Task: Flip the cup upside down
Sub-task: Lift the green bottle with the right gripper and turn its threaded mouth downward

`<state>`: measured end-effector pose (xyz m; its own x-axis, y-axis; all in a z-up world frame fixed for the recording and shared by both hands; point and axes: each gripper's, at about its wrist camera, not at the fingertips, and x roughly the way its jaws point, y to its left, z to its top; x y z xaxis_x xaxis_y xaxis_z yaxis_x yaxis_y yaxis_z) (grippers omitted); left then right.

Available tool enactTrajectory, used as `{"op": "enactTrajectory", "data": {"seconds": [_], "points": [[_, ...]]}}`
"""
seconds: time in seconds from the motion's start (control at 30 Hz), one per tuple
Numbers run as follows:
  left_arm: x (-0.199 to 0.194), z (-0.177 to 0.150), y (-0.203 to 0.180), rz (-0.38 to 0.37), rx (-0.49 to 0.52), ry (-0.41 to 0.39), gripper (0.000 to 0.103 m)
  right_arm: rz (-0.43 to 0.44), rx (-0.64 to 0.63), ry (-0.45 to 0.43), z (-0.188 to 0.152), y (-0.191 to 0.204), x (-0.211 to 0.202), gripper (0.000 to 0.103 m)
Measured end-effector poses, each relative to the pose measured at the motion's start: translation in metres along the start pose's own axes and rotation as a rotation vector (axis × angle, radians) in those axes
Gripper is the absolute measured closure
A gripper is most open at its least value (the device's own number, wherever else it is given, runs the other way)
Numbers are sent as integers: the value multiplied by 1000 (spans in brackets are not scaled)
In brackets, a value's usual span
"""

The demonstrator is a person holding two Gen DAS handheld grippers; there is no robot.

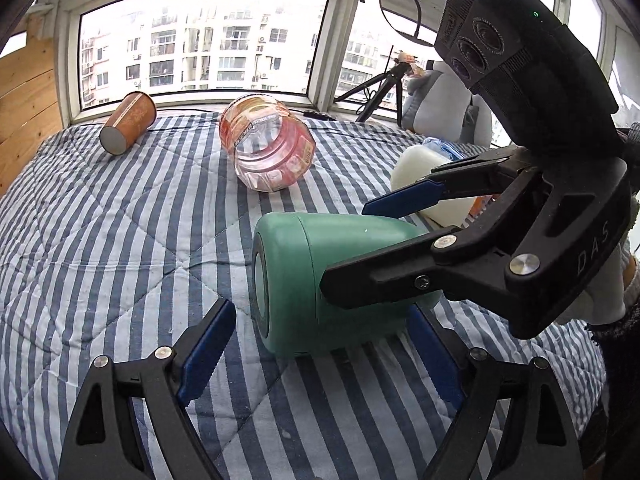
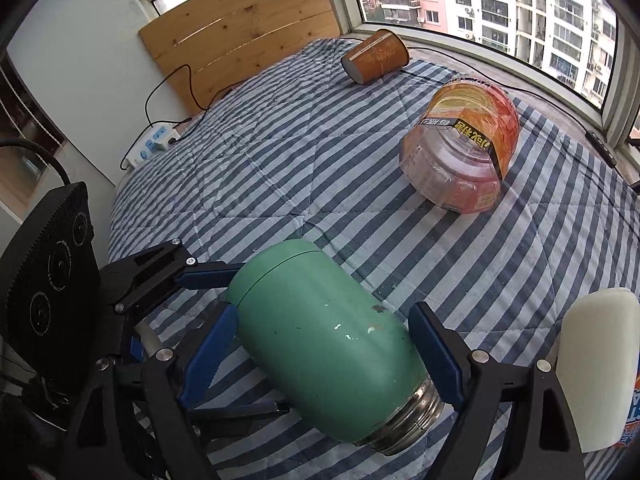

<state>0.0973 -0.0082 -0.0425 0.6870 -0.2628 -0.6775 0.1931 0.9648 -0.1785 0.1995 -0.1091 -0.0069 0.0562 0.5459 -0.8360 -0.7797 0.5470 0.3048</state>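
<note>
A green insulated cup (image 1: 320,280) lies on its side on the striped quilt, its base toward the left wrist camera. In the right wrist view the cup (image 2: 328,340) shows its steel threaded mouth at the lower right. My left gripper (image 1: 320,354) is open, with its blue-padded fingers on either side of the cup's base end. My right gripper (image 2: 320,354) is open too, its fingers straddling the cup's body near the mouth; whether the pads touch the cup I cannot tell. The right gripper also shows in the left wrist view (image 1: 348,248), and the left gripper in the right wrist view (image 2: 224,288).
A brown paper cup (image 1: 128,122) lies on its side at the far left of the quilt (image 1: 100,240). A clear pink plastic jar (image 1: 268,144) lies on its side beyond the green cup. A white container (image 2: 596,368) stands at the right. A power strip (image 2: 154,144) sits by the wooden headboard.
</note>
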Motion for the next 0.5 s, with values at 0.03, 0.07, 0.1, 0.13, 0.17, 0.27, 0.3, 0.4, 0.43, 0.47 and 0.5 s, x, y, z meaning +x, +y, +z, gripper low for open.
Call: {"op": "enactTrajectory", "data": {"seconds": [0.03, 0.07, 0.1, 0.13, 0.17, 0.27, 0.3, 0.4, 0.43, 0.47, 0.5], "points": [[-1, -1, -1, 7, 12, -1, 14, -3, 11, 3, -2, -2, -1, 18], [-4, -2, -1, 4, 18, -2, 14, 0, 22, 2, -4, -4, -2, 18], [-6, -4, 1, 3, 18, -4, 14, 5, 33, 1, -6, -5, -3, 18], [-11, -6, 1, 10, 22, -9, 14, 13, 42, -1, -9, -6, -5, 18], [-15, -8, 4, 24, 31, -15, 14, 18, 46, 0, -12, -5, -6, 18], [-25, -12, 10, 67, 49, -23, 14, 20, 45, -3, -19, 1, -11, 18], [-29, -12, 16, 68, 45, -21, 14, 25, 47, -8, -22, 4, -13, 18], [-41, -12, 32, 31, 7, -20, 14, 69, 56, -28, -30, 13, -22, 18], [-43, -12, 36, -2, -5, -7, 14, 86, 57, -29, -33, 16, -25, 18], [-48, -12, 41, -30, -23, -1, 14, 100, 59, -29, -36, 19, -28, 18], [-52, -13, 45, -41, -44, -11, 13, 105, 57, -28, -39, 22, -29, 18]]}}
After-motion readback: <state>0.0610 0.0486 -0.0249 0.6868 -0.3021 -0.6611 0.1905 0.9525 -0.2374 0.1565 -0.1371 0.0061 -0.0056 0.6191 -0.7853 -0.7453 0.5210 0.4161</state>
